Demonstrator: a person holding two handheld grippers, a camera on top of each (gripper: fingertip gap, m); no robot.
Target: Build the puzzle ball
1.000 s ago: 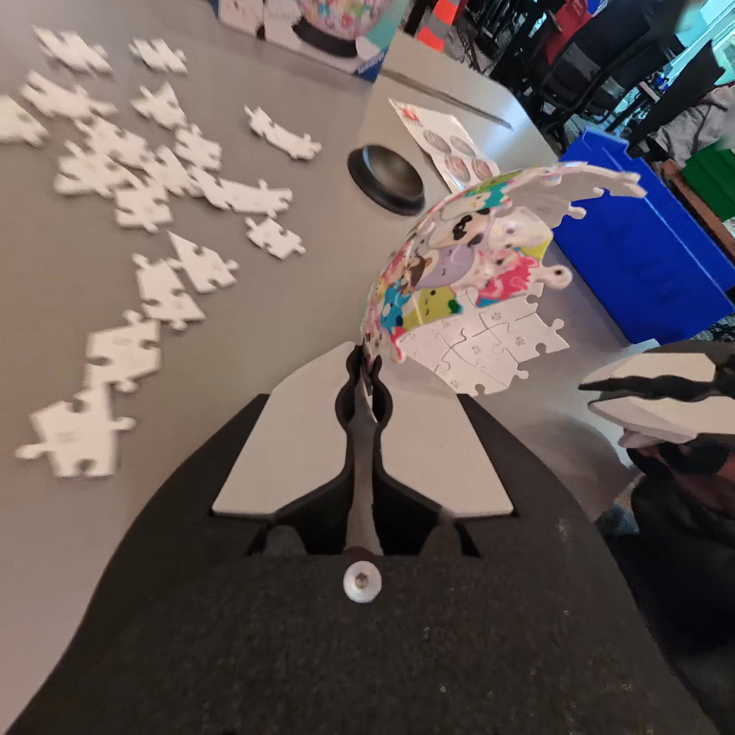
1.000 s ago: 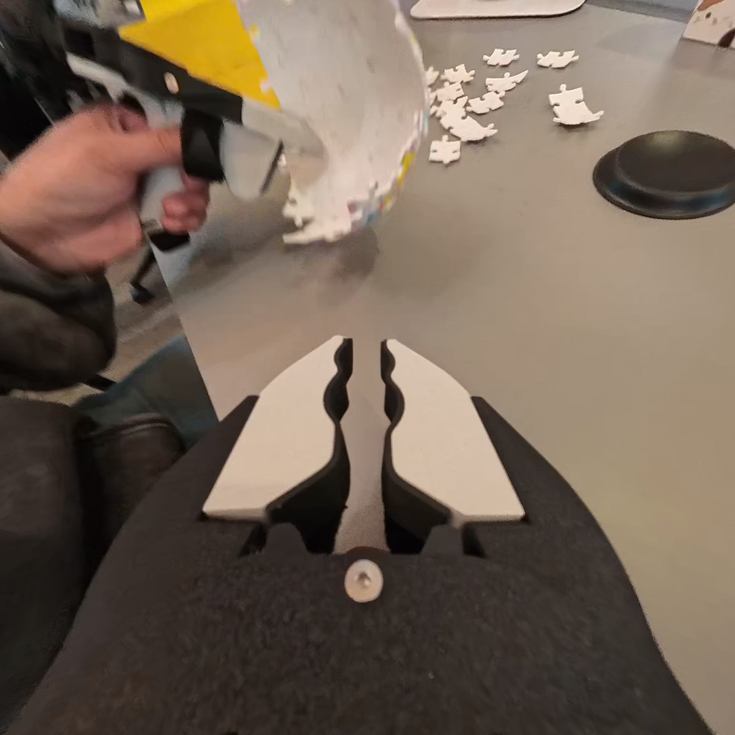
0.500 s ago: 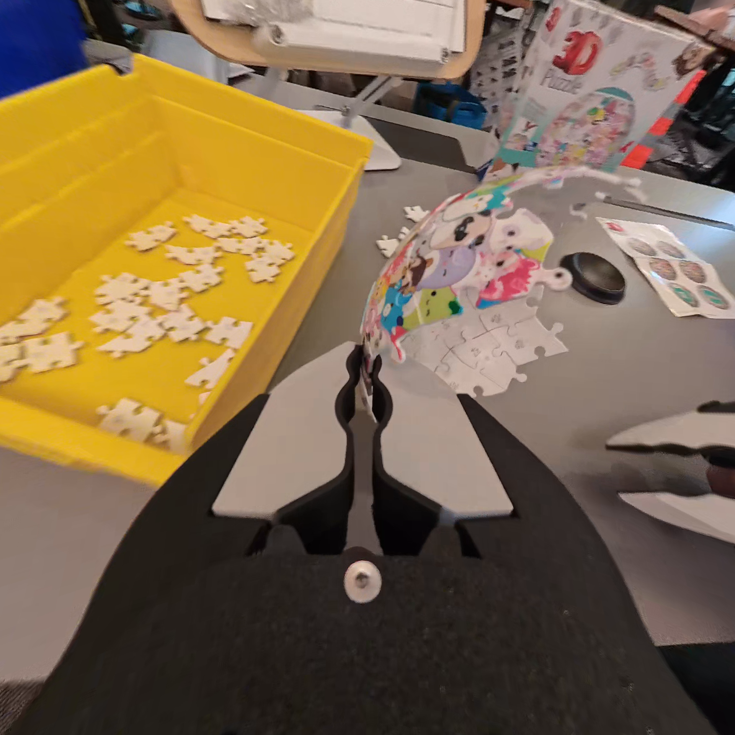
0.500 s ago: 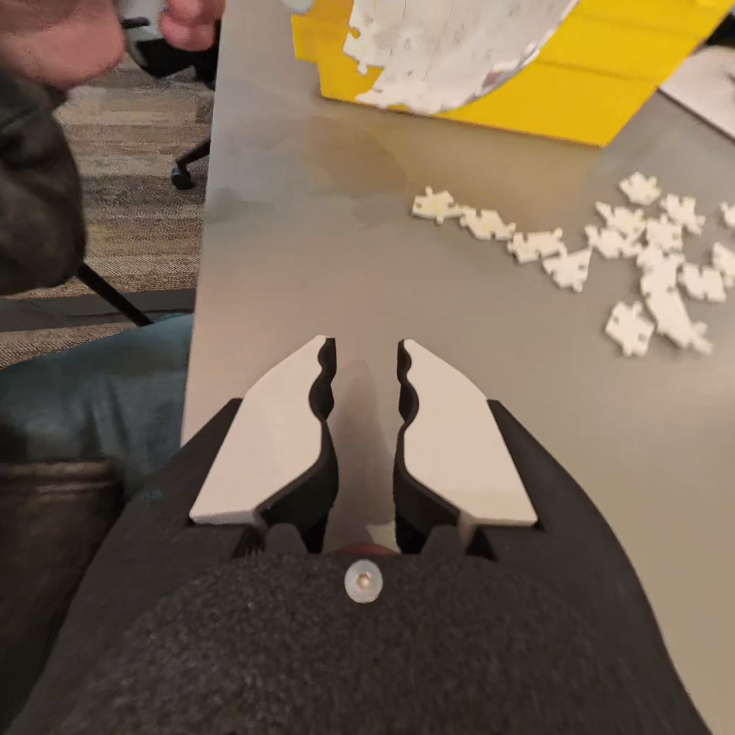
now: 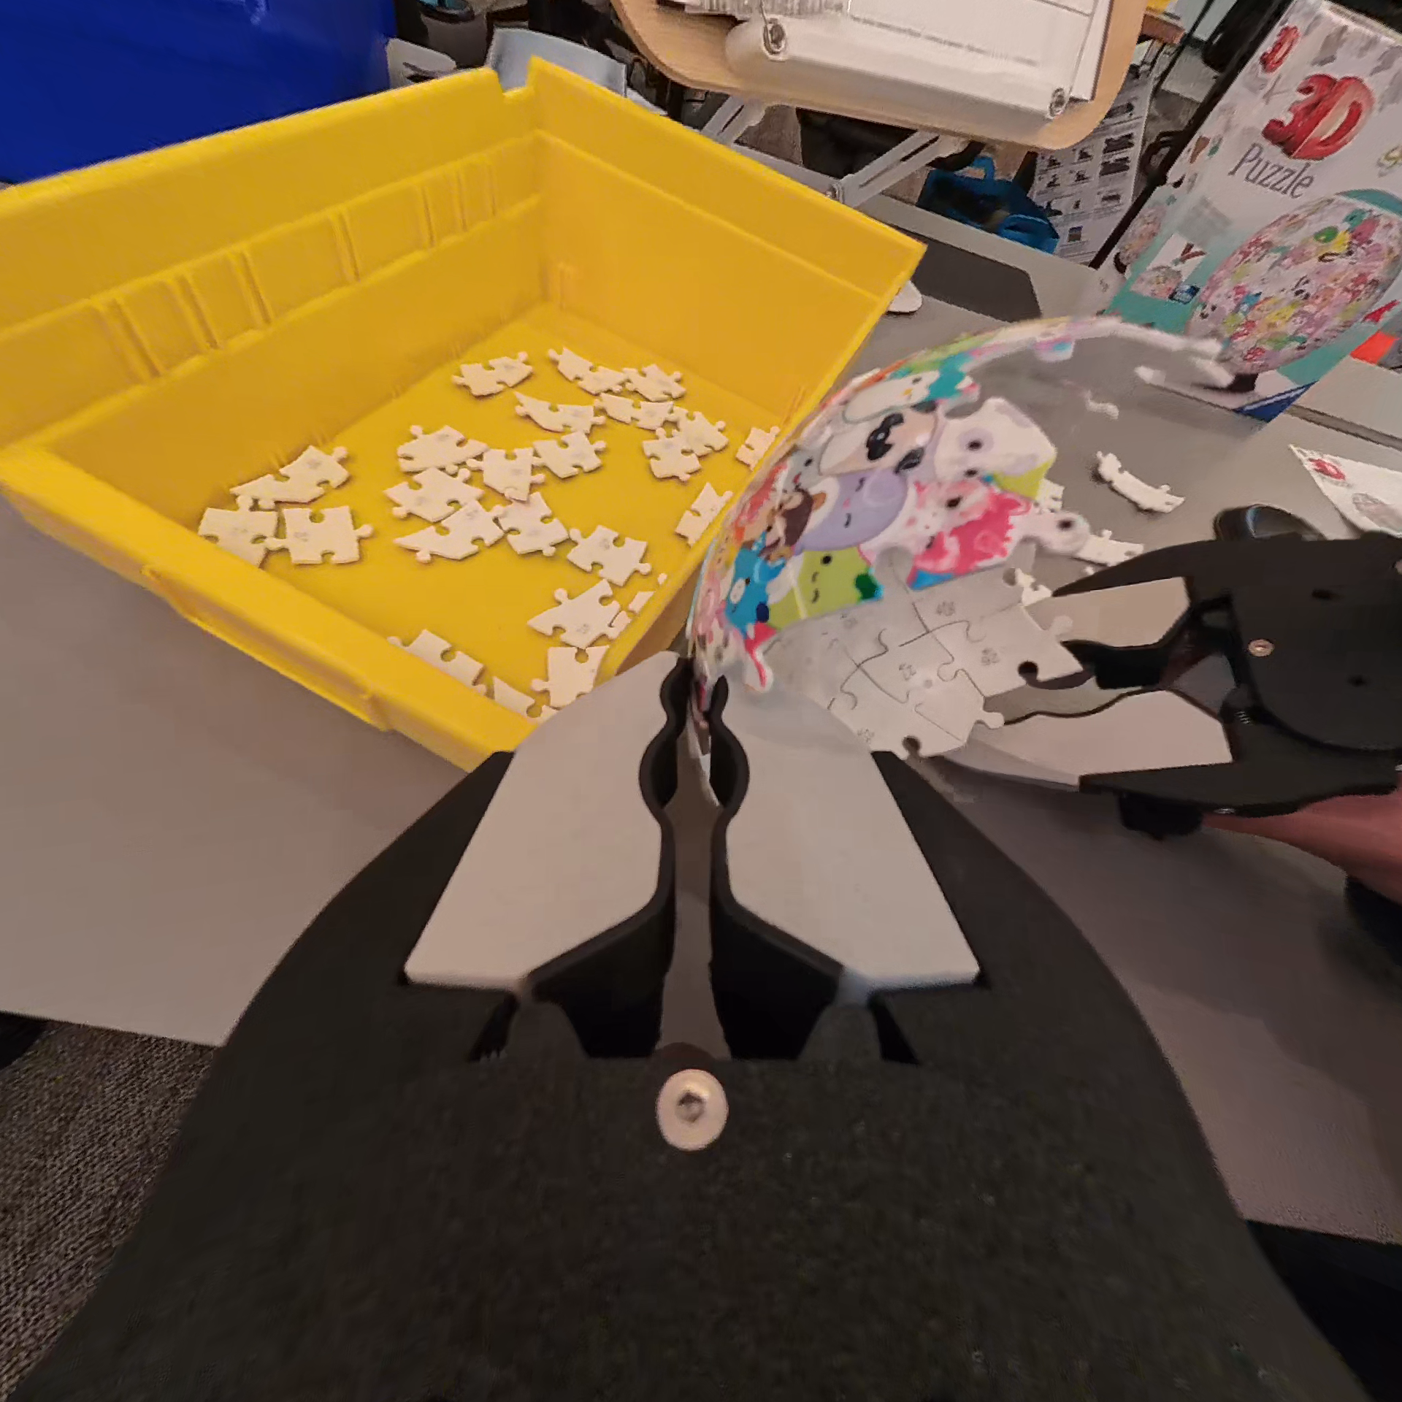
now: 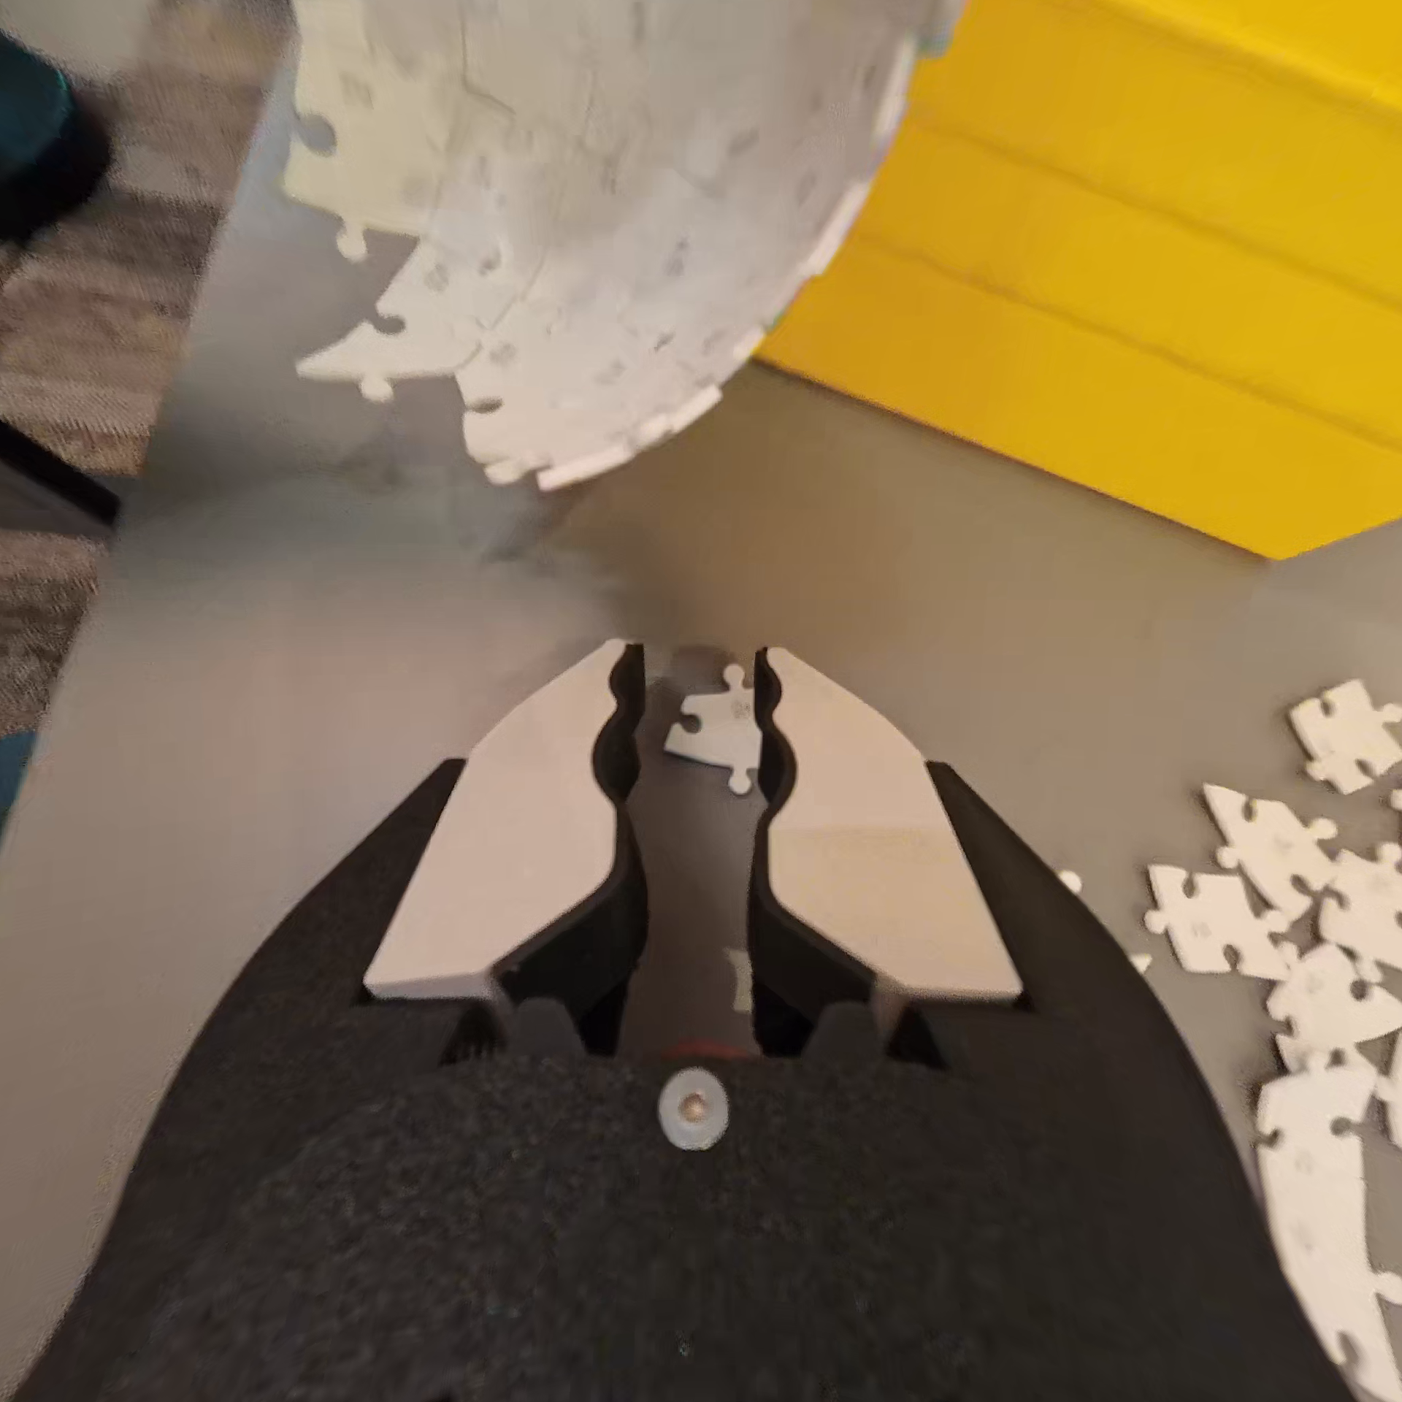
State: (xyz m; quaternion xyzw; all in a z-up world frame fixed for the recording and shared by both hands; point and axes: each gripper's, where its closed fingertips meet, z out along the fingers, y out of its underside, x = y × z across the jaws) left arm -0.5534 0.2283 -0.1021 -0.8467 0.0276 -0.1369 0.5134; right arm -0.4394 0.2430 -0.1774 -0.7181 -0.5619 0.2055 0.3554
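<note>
Risk sits at your left gripper [image 5: 699, 683]: its jaws pinch only the thin rim of the half-built puzzle ball shell [image 5: 872, 516], held in the air beside the yellow bin [image 5: 531, 250]; twist and I judge the seams could pop. Your right gripper [image 6: 698, 660] has its jaws narrowly apart and empty over a loose puzzle piece [image 6: 713, 728] on the grey table [image 6: 303, 645]; the table edge lies near on the left, with clear room in front of the bin.
</note>
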